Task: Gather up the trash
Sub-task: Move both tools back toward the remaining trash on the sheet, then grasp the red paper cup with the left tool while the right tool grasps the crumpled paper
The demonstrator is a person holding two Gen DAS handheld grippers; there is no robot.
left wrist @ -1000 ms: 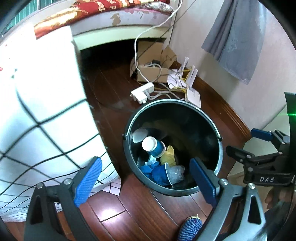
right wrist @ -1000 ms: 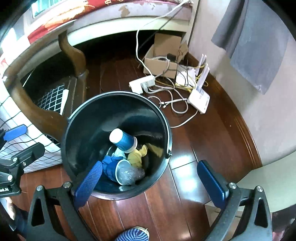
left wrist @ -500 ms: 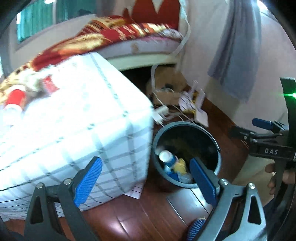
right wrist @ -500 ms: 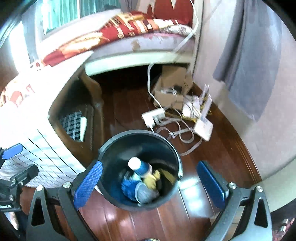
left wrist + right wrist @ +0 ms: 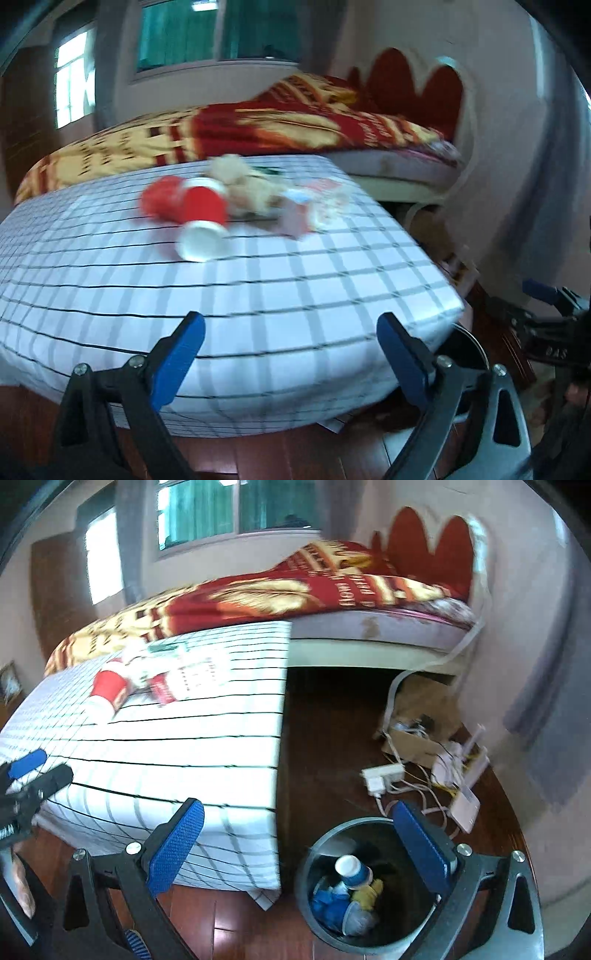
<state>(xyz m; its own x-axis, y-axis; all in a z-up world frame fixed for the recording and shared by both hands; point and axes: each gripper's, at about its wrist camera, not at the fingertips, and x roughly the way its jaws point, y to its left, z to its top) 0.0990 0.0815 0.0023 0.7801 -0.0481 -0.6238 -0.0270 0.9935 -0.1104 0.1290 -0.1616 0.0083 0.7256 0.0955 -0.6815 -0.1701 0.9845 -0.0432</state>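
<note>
My left gripper (image 5: pixel 290 325) hovers over the near edge of a table with a white checked cloth (image 5: pixel 295 280); its jaws are closing with nothing between them. Further back on the cloth lie a red paper cup (image 5: pixel 201 218), a second red cup (image 5: pixel 162 197), crumpled brown paper (image 5: pixel 243 184) and a small pink carton (image 5: pixel 295 218). My right gripper (image 5: pixel 298 812) is open and empty, above the floor between the table corner and the black bin (image 5: pixel 306 897). In the bin lie a blue cup (image 5: pixel 352 873) and a yellow scrap (image 5: pixel 369 891).
A bed with a red and gold blanket (image 5: pixel 295 594) stands behind the table. On the dark wood floor to the right lie a cardboard box (image 5: pixel 417 716), a power strip with tangled cables (image 5: pixel 382 775) and a white router (image 5: pixel 465 805). Grey cloth (image 5: pixel 546 720) hangs on the right wall.
Both grippers have risen and tipped up away from the bin. The table top with its litter has come into view; the bin has dropped low in the right view and almost out of the left.
</note>
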